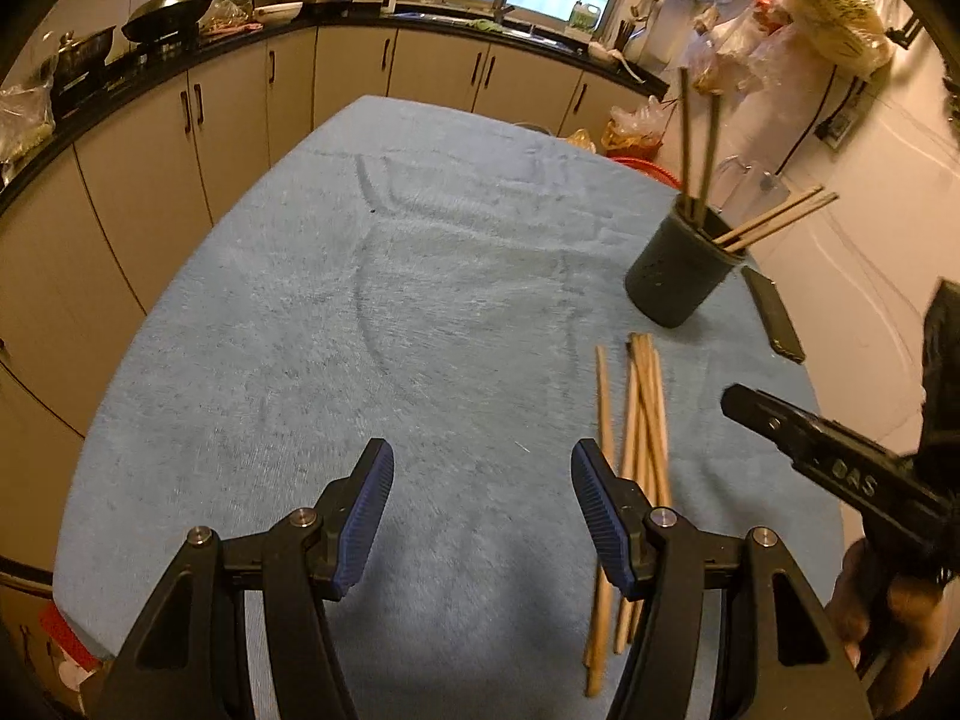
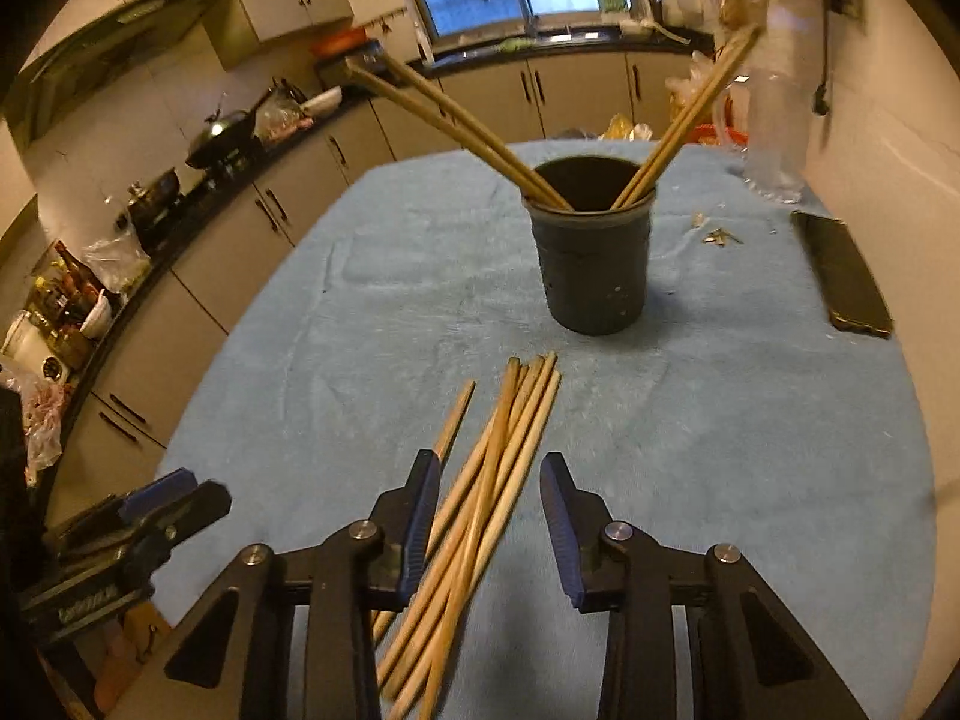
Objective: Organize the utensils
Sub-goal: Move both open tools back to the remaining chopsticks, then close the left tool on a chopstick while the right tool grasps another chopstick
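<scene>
A loose bundle of pale wooden chopsticks lies flat on the blue-cloth-covered counter. They are long, thin, round sticks of light tan wood, roughly parallel but fanned and crossing a little, with one stick lying slightly apart on the left. The right gripper hangs over their middle with its blue-padded jaws parted on either side of the bundle; the left pad sits close against the outer sticks, the right pad stands clear, so nothing is clamped. Straight ahead of this gripper, beyond the stick tips, stands a dark round cup holding more chopsticks that lean out to both sides. A dark flat phone lies ahead to the right.

The left gripper is open wide over bare cloth and holds nothing; the bundle lies just beside and partly under its right finger, and the cup is ahead to its right.
</scene>
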A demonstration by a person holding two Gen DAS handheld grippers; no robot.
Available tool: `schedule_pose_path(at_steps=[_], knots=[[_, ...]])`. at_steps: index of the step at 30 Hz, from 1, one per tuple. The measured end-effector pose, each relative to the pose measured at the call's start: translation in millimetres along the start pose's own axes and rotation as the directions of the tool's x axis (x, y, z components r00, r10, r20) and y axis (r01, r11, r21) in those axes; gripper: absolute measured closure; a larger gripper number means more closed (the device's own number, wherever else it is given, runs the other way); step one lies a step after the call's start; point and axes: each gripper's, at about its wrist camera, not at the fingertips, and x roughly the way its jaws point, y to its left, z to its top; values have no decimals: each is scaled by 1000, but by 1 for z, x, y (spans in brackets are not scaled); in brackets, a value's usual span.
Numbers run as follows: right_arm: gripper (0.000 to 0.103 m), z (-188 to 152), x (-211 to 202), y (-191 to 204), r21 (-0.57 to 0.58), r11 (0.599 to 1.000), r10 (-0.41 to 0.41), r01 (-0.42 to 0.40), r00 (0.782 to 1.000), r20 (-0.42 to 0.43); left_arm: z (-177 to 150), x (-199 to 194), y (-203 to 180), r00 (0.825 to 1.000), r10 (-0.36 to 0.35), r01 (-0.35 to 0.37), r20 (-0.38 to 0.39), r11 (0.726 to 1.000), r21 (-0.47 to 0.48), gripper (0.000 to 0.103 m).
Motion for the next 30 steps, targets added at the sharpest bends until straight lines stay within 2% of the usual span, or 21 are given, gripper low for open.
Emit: schedule_pose_path(at_steps=[2,6,8,16,18,20,25,30], knots=[[65,8,15,2,-7,1000,-14,14,1000,-24,3,8,2,1000,0,0,-9,1000,-1,40],[74,22,53,4,-23,1000,-22,20,996,-92,8,20,5,1000,7,-7,-27,1000,-1,40],[79,25,64,5,-26,999,-35,32,993,-113,10,26,6,999,4,-4,-37,1000,0,40],[85,32,96,5,-48,996,-80,73,984,-162,16,39,0,998,-24,24,-66,1000,9,40],[92,33,97,5,-66,993,-104,95,982,-154,18,42,-5,997,-31,33,-74,999,21,40],[94,33,95,1,-37,996,-81,77,985,-152,19,45,-11,996,-37,39,-83,999,34,40],[95,25,71,-32,83,996,-6,14,995,-96,25,64,-28,990,-61,70,-129,996,63,40],[95,13,44,-64,155,987,-26,31,999,-34,31,94,-55,975,-101,124,-200,987,103,41]])
